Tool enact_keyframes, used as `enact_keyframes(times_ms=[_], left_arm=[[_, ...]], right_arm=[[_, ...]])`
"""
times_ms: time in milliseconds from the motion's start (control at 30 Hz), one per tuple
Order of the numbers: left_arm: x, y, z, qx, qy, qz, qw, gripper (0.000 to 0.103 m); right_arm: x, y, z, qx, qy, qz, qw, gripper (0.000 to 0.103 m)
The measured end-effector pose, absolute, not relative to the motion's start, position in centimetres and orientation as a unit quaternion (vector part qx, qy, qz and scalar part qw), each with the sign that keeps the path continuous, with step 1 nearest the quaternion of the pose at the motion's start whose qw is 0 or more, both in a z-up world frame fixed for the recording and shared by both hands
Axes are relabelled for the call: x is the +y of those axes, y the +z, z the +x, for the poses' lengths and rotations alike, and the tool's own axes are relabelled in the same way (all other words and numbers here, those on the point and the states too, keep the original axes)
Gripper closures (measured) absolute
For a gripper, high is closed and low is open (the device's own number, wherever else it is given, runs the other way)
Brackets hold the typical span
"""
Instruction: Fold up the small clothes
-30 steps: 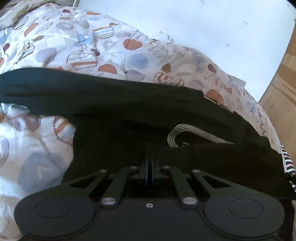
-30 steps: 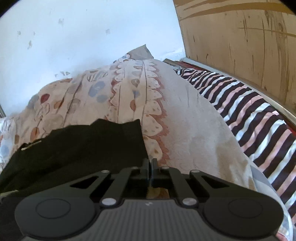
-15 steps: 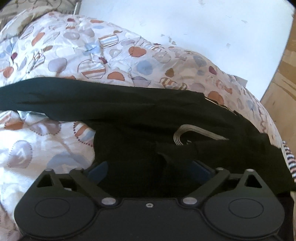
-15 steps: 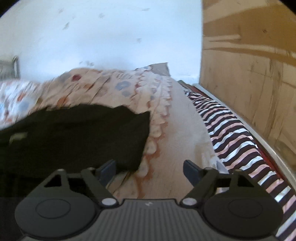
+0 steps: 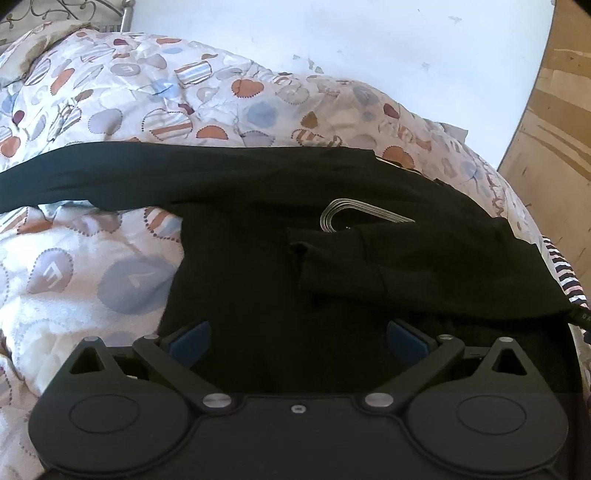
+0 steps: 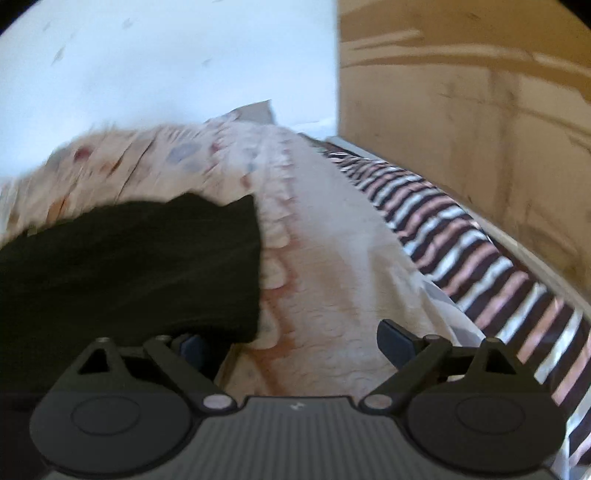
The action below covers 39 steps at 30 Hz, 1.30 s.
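Note:
A black garment [image 5: 258, 258] lies spread on the patterned quilt [image 5: 110, 110], with a folded flap and a silver striped print [image 5: 354, 214] near its middle. A long dark strip of it runs off to the left. My left gripper [image 5: 299, 336] hovers over the near part of the cloth, its jaws still opening, blue pads [image 5: 190, 341] apart and pressing on nothing. In the blurred right wrist view the garment's right edge [image 6: 129, 266] lies on the quilt. My right gripper [image 6: 295, 343] is over that edge, jaws opening, with nothing gripped.
A striped black, white and pink sheet [image 6: 480, 266] runs along the bed's right side. Beyond it stands a wooden panel [image 6: 461, 110]. A white wall [image 5: 369, 44] is behind the bed, and a metal bed frame [image 5: 125, 11] shows at the top left.
Both grippers went from shut on the black cloth to wide open, letting it go. Both have drawn back a little, and the garment now lies flat.

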<state>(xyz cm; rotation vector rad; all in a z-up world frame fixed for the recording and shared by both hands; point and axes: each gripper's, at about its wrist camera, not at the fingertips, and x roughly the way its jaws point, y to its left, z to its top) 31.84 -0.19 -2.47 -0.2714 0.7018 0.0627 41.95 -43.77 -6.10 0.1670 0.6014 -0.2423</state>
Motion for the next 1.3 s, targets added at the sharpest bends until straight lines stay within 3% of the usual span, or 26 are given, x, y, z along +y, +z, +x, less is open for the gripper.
enact_keyframes(times_ms=[233, 333, 667, 900, 1067, 1167, 1300], left_arm=[[4.8, -0.8, 30.6, 0.325, 0.067, -0.141, 0.933, 0.001], [9.2, 0.3, 30.2, 0.312, 0.116, -0.149, 0.931, 0.001], [27.4, -1.0, 29.9, 0.233, 0.316, -0.173, 0.904, 0.001], [37.3, -3.2, 31.1, 0.210, 0.326, -0.259, 0.885, 0.005], [41.0, -5.3, 31.9, 0.206, 0.339, -0.314, 0.863, 0.026], [43.0, -6.2, 32.3, 0.208, 0.350, -0.348, 0.844, 0.048], [44.5, -7.1, 33.0, 0.200, 0.351, -0.374, 0.835, 0.100]], right_arm=[[-47.2, -6.9, 40.4, 0.297, -0.105, 0.162, 0.935, 0.006], [-46.9, -6.3, 39.2, 0.300, -0.091, 0.133, 0.940, 0.000], [-42.9, -3.2, 33.6, 0.298, -0.062, 0.103, 0.947, 0.000], [-38.1, -1.8, 30.8, 0.294, -0.038, 0.082, 0.952, 0.000], [-34.7, -0.6, 30.3, 0.287, -0.013, 0.079, 0.955, 0.000], [-32.8, -0.2, 30.3, 0.285, 0.003, 0.069, 0.956, 0.000], [-31.0, -0.4, 30.4, 0.291, 0.014, 0.047, 0.955, 0.000]])
